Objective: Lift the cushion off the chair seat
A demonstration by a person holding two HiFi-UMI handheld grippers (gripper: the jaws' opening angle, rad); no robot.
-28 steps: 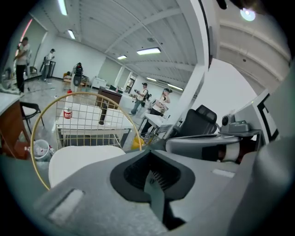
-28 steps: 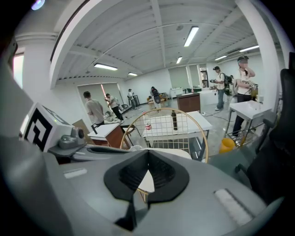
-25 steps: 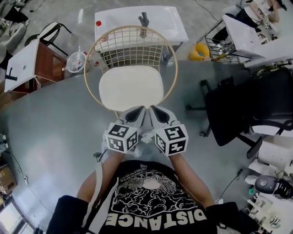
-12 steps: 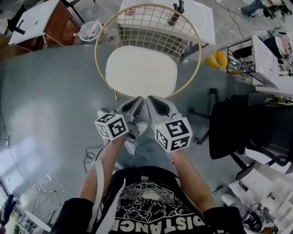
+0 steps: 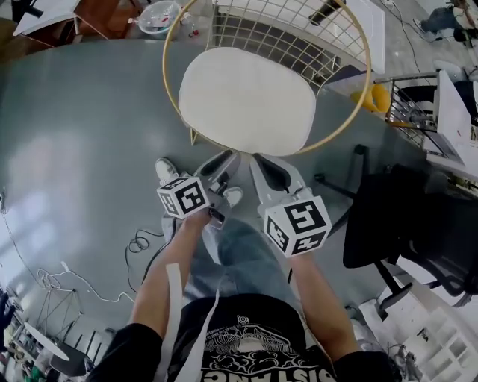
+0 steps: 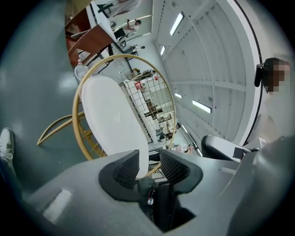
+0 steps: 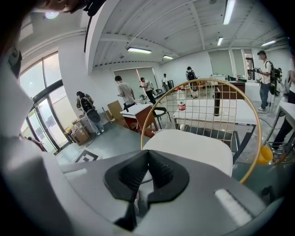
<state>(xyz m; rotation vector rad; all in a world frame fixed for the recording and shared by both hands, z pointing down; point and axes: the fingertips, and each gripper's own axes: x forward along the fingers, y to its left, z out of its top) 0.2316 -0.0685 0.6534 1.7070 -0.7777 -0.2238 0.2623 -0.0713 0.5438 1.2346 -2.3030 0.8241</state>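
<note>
A white cushion lies flat on the seat of a gold wire chair. Both grippers hover side by side just short of the seat's front edge, pointing at it. The left gripper has its jaws opening; in the left gripper view the cushion and the chair ring show through the gap, and the pads press on nothing. The right gripper is shut, its pads meeting with nothing between them. The cushion lies just beyond them.
A black office chair stands close on the right. Behind the wire chair is a white table with a bottle. Cables lie on the grey floor at left. My shoes are under the grippers. People stand far off.
In the head view the chair has come nearer and slid to the right. Both grippers stay at its front edge and now stand a little farther apart.
</note>
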